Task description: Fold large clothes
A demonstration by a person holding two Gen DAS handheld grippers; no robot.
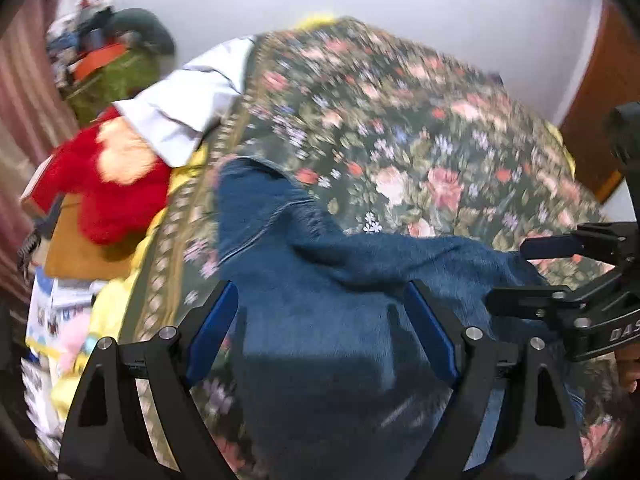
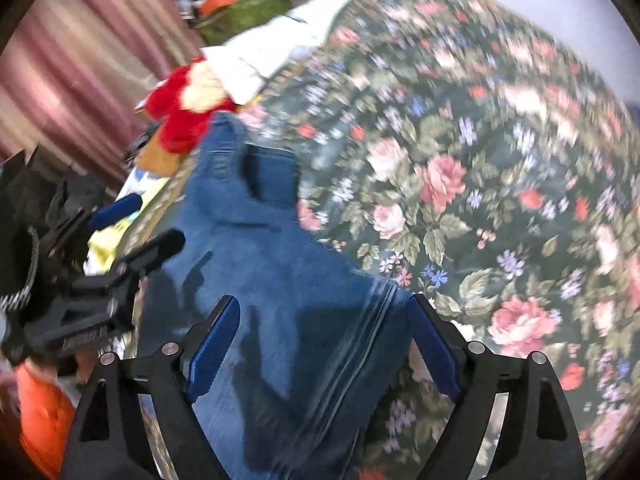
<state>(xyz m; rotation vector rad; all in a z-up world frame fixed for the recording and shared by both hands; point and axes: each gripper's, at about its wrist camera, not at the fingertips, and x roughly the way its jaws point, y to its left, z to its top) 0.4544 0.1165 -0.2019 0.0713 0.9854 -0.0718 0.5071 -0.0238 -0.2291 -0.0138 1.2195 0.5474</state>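
Nearest, my left gripper (image 1: 322, 330) and right gripper (image 2: 322, 338) at frame bottom, jaws spread apart and gripping nothing, above the blue denim jeans (image 1: 320, 280) lying at centre on the dark floral bedspread (image 1: 420, 140). Risk, as I judge it: the loosely bunched fold may slump, or slide toward the red plush toy (image 1: 112, 184) at left.

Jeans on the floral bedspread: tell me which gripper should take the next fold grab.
Left, probably: the left gripper hangs open over the jeans bulk; the right gripper straddles their edge.
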